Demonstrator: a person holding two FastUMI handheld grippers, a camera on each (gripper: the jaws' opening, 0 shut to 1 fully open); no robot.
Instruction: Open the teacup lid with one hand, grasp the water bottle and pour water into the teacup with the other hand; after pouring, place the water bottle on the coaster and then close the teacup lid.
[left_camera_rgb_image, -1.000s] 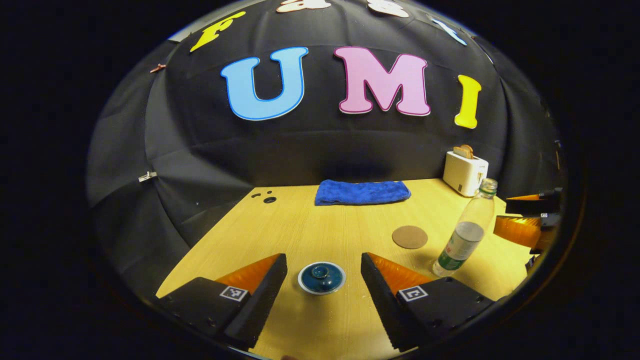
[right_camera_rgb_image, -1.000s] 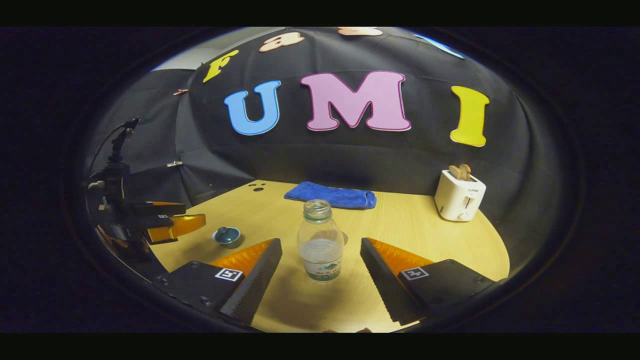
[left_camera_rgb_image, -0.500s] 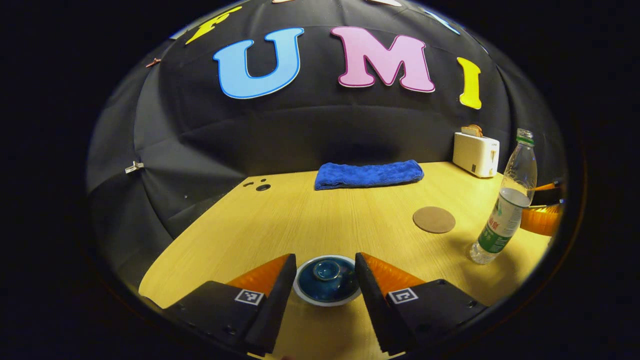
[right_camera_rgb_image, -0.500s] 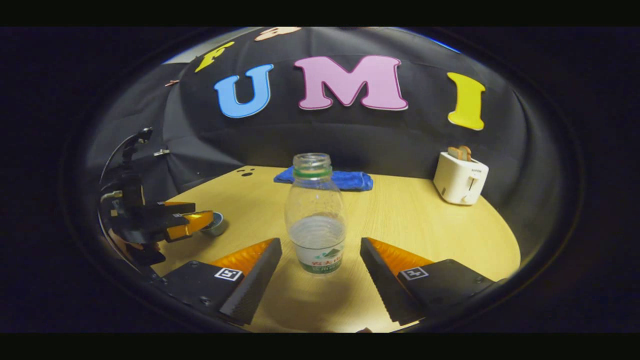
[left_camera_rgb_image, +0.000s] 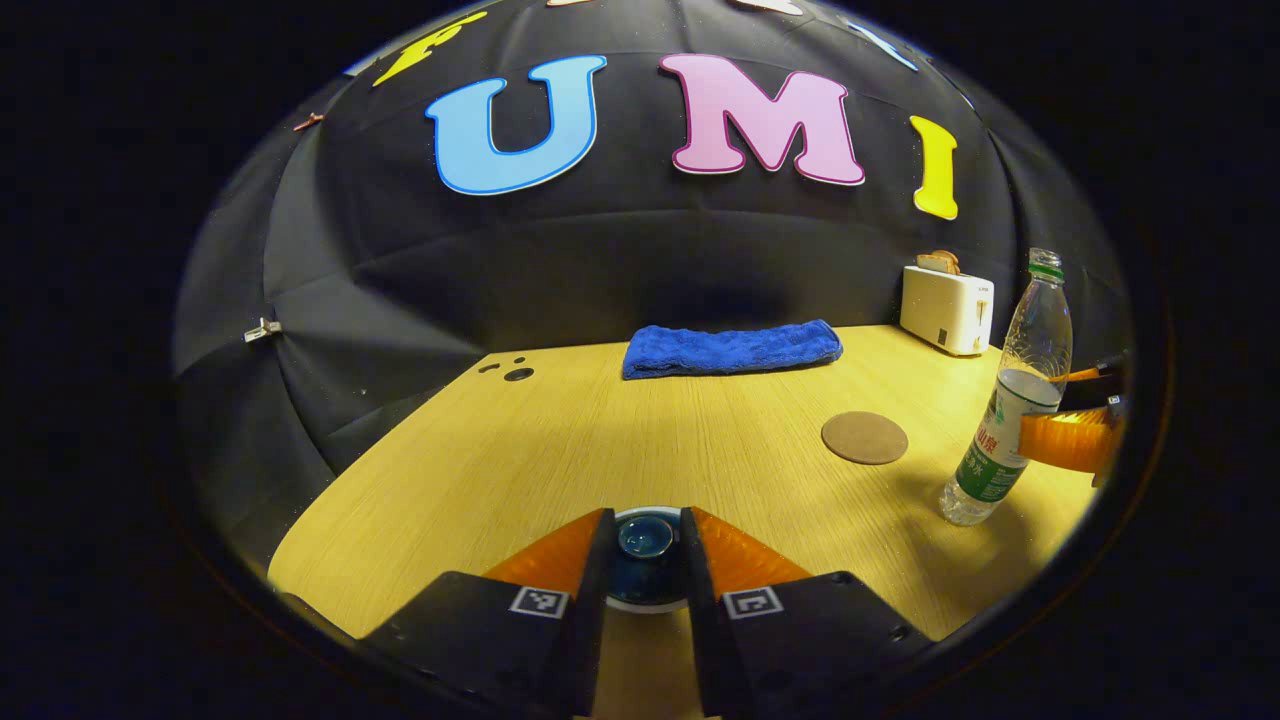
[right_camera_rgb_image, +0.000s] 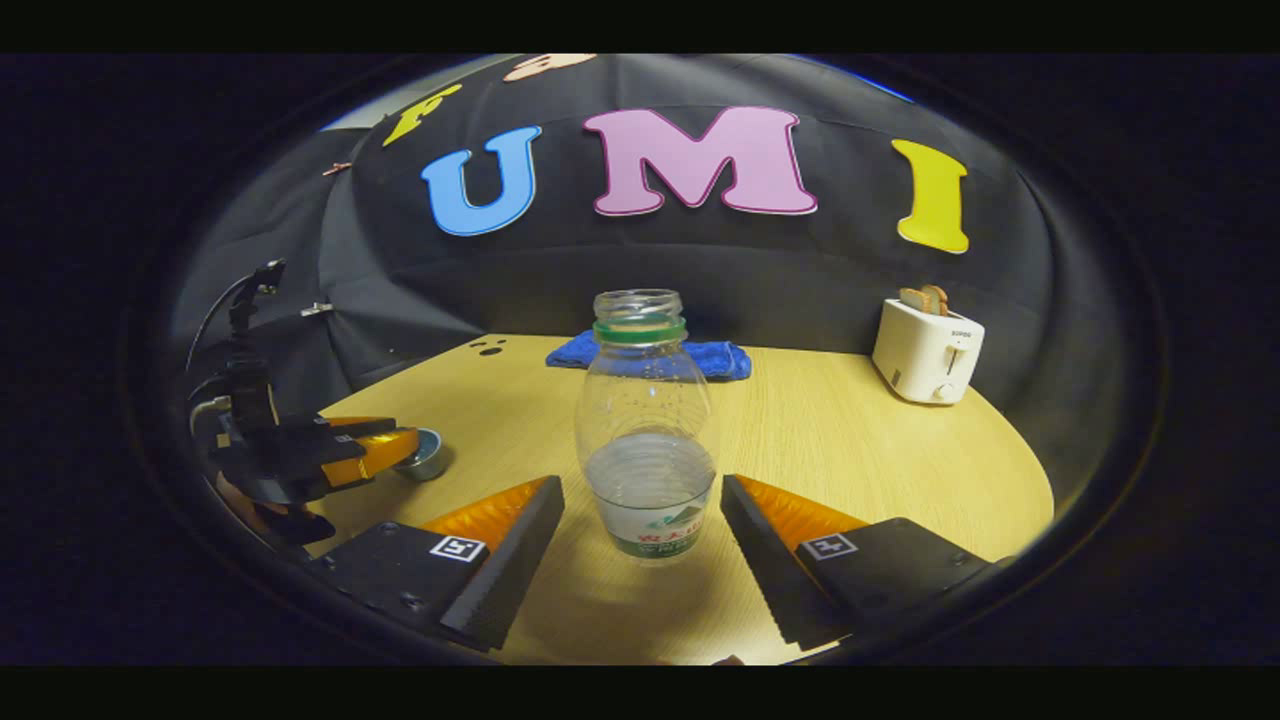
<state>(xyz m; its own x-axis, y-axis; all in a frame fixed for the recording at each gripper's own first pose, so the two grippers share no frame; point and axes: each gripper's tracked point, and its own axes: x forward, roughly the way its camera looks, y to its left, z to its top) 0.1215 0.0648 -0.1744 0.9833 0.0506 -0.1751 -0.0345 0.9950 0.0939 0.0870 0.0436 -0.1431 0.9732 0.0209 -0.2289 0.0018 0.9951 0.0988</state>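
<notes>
The left gripper (left_camera_rgb_image: 645, 565) has its two fingers drawn close on either side of the small round knob of the dark blue glazed ceramic teacup lid (left_camera_rgb_image: 645, 537), and they look pressed against it, though the contact itself is hard to see; the lid sits flat on the white-rimmed teacup (left_camera_rgb_image: 646, 603) at the near edge of the pale wood-grain table (left_camera_rgb_image: 600, 440). The right gripper (right_camera_rgb_image: 640, 545) stands with its fingers wide apart around the clear ribbed plastic water bottle (right_camera_rgb_image: 648, 440), touching neither side. The bottle stands upright, long axis vertical, open mouth up above a green neck ring, about a third full. In the left gripper view the bottle (left_camera_rgb_image: 1012, 400) rises at the right, with a flat round brown cork coaster (left_camera_rgb_image: 865, 437) just beside it. Farther back lie a folded blue fluffy towel (left_camera_rgb_image: 732, 348) and a boxy white toaster (left_camera_rgb_image: 946, 308) holding toast.
</notes>
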